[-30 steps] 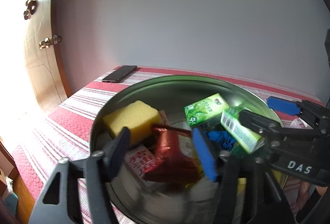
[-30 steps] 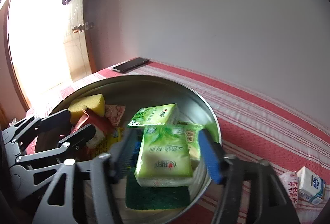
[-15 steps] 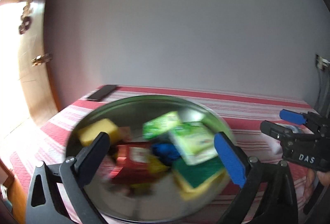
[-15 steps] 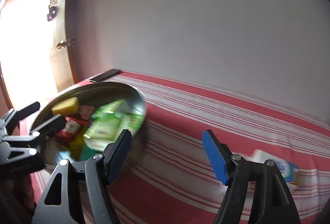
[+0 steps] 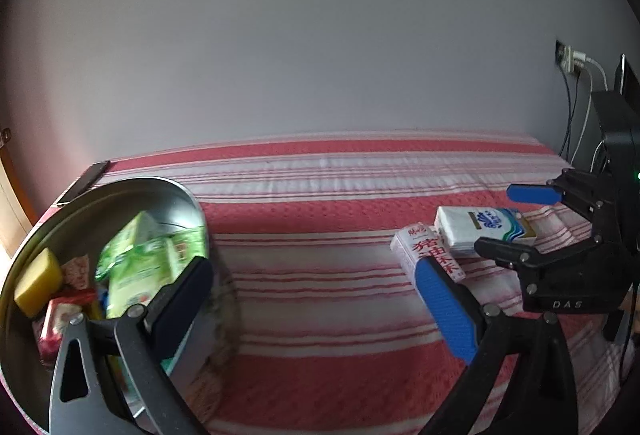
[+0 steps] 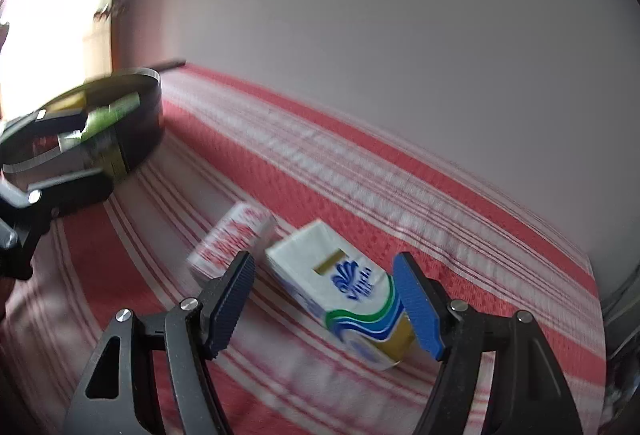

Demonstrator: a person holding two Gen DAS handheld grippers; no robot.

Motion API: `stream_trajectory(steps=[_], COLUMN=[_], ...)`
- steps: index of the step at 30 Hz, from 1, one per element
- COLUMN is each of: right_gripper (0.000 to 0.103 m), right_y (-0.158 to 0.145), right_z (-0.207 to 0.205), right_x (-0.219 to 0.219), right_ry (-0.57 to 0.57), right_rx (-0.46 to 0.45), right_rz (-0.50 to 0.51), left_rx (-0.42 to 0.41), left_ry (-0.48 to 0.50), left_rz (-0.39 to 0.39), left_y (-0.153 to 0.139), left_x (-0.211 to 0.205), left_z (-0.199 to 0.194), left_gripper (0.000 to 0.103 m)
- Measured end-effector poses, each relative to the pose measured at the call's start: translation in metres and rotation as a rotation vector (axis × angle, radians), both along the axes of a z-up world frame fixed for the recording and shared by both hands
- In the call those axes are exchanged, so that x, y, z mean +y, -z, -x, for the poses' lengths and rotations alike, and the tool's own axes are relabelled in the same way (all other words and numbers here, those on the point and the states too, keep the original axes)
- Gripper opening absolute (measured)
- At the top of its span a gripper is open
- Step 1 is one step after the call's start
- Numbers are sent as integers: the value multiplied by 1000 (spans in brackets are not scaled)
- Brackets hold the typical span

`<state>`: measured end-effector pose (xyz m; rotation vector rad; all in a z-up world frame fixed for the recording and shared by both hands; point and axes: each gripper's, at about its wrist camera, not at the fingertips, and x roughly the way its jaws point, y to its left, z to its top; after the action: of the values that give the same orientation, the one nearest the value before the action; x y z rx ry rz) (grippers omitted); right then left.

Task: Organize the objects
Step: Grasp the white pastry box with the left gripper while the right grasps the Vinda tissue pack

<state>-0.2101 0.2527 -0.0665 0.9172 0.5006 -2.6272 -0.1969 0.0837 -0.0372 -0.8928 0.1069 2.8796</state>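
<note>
Lying on the red and white striped cloth (image 5: 320, 299) are two small packs, just beside each other: a white tissue pack with a blue, green and gold print (image 6: 348, 283) and a white carton with red characters (image 5: 426, 249). In the right wrist view the right gripper (image 6: 324, 305) hangs over the tissue pack with its fingers wide; the pack shows between the two blue pads, but the pads do not press on it, and I cannot tell if the right one touches its end. The carton lies to the left of the left finger, a little blurred.

The left gripper (image 5: 316, 299) has its fingers spread wide, and only bare cloth is between them. Its left finger stands in front of the round metal tray (image 5: 120, 187), which sits at the left end of the cloth, well apart from the two packs. Inside the tray I see green packs (image 5: 140, 259), a yellow sponge (image 5: 38, 283) and a red wrapper (image 5: 60, 315), all crowded together and partly blurred. A dark phone (image 5: 86, 177) lies flat on the cloth behind the tray, near the wall. At the far right, cables hang from a wall socket (image 5: 570, 59).
</note>
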Motion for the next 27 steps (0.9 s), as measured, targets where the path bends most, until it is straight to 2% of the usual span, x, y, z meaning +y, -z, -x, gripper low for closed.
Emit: stream_trajectory(steps=[4,6,12,17,22,24,25,27], right_gripper=[74,74,74,73,74,80,90,93], right_y=[14,20,21,23,22,24,23,24], right_z=[19,28,27,19,15,12,12,8], right_x=[12,18,20,19,23,18,15,25], right_ry=[-24,-42,14,145,358,363,341,299], right_rx=[-58,-109,-127,-148,-163,-151,-155,-173], right_rz=[-32,0,46,72,116,90,99,145], left_rx=[-18,-27,-40,-68,-74,-82,-82,-90], left_ry=[-7,-4,20,56,65,71,72,66], left_rz=[8,10,35,68,85,84,74,69], left_y=[6,8,12,15,16,17,17,18], left_x=[5,6,18,32,37,38,37,36], left_z=[9,12,16,22,22,23,23,25], left_gripper=[103,103,103,103,103,103,103,103])
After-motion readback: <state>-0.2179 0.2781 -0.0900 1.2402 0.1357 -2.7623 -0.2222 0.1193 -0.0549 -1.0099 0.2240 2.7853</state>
